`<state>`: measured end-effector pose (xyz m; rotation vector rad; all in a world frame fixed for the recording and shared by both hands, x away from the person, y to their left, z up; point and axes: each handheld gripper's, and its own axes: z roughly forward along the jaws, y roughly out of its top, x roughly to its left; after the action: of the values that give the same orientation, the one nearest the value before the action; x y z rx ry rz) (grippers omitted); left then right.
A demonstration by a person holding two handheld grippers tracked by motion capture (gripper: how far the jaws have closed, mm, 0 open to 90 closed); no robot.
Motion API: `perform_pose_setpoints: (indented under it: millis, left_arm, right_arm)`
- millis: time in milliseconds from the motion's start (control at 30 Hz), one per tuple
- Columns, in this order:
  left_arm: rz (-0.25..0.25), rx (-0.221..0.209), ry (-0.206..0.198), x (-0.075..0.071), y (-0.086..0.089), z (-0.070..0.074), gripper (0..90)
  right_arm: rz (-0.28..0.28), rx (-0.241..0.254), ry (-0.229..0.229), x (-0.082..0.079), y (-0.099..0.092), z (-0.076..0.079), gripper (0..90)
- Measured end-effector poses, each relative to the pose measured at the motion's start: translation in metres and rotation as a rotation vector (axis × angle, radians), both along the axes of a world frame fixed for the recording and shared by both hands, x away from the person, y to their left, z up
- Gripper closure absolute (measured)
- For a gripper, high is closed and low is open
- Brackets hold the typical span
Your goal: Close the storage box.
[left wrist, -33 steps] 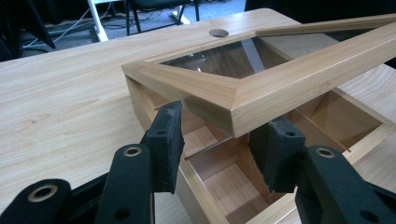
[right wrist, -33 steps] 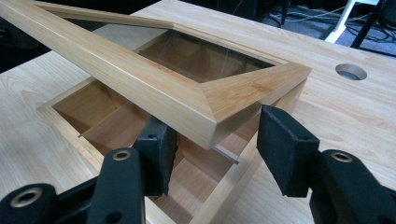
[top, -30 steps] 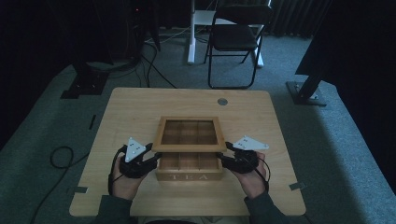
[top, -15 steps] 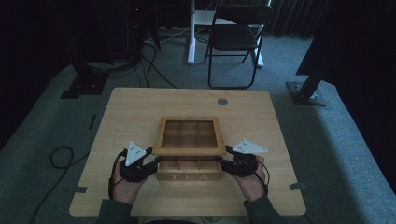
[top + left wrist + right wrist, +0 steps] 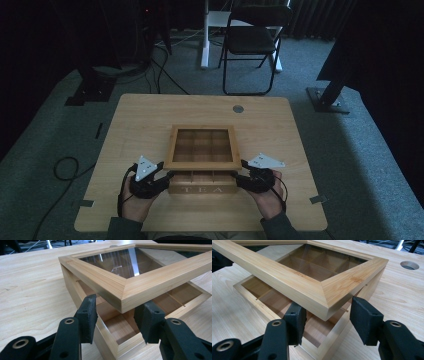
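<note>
Lid (image 5: 202,147) raised at near bench edge; fingers (image 5: 87,312) wide astride corners, not clamping. Risk: slips, slams onto box (image 5: 202,189).

text: "TEA" | on: front wall of wooden box (image 5: 202,189)

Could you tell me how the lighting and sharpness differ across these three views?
High view: dim, room beyond the table nearly black. Left gripper view: bright, a white glare streak on the lid's glass pane. Right gripper view: evenly lit, wooden tea box sharp, jaws slightly soft.
</note>
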<state>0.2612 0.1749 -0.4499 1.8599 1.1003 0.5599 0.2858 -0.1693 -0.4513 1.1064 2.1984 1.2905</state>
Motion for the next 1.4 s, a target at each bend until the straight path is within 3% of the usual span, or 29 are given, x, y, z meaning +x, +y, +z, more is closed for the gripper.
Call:
perform_pose_setpoints:
  millis: [300,1400]
  left_arm:
    - [0.005,0.002,0.011,-0.003,0.0,-0.006,53.1]
    - [0.015,-0.005,0.044,-0.011,-0.002,-0.02,53.1]
  right_arm:
    - [0.002,-0.028,-0.003,-0.002,0.002,-0.004,46.3]
    - [0.022,-0.027,0.028,-0.009,0.0,-0.019,46.3]
